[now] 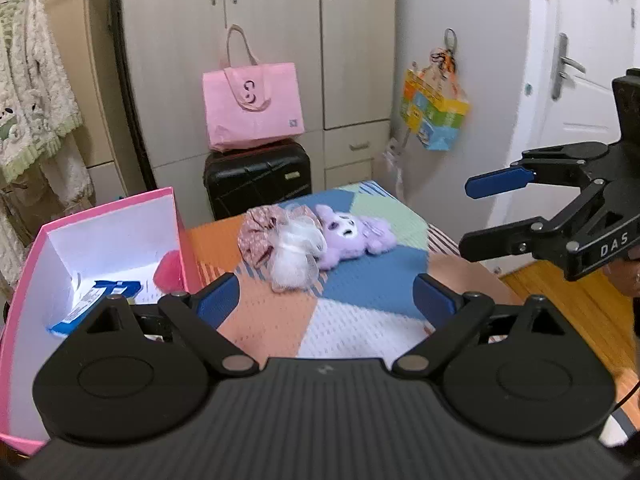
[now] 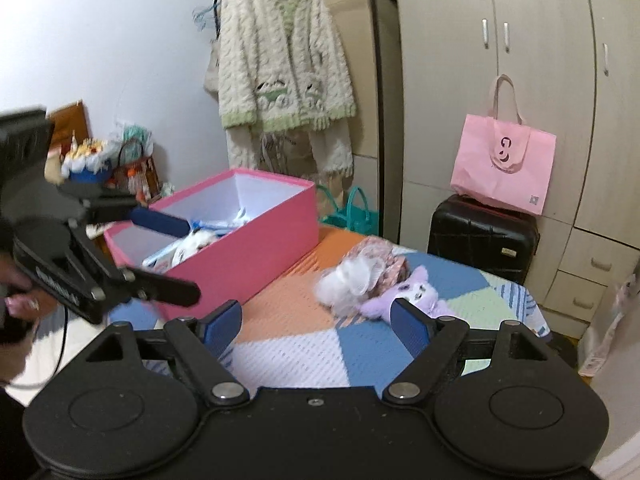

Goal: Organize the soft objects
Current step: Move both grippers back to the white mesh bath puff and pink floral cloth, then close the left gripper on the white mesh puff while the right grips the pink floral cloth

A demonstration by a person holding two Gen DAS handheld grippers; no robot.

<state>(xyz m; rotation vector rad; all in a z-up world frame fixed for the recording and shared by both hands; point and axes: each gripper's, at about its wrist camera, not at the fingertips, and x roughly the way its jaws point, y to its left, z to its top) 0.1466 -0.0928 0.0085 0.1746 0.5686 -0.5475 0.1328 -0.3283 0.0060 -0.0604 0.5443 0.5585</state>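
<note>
Now, at the left of your left wrist view, the pink box (image 1: 100,248) sits open; centre frame, the white fluffy piece (image 1: 296,256) touches the purple plush (image 1: 352,236) on the bed (image 1: 360,320). Your left gripper (image 1: 328,300) jaws gape empty; your right gripper (image 1: 480,212), far right, is wide too, holding nothing.

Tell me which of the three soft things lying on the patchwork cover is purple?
The plush animal with a white face, at the right end of the cluster. Beside it lie a white fluffy piece and a pink floral scrunchie.
</note>
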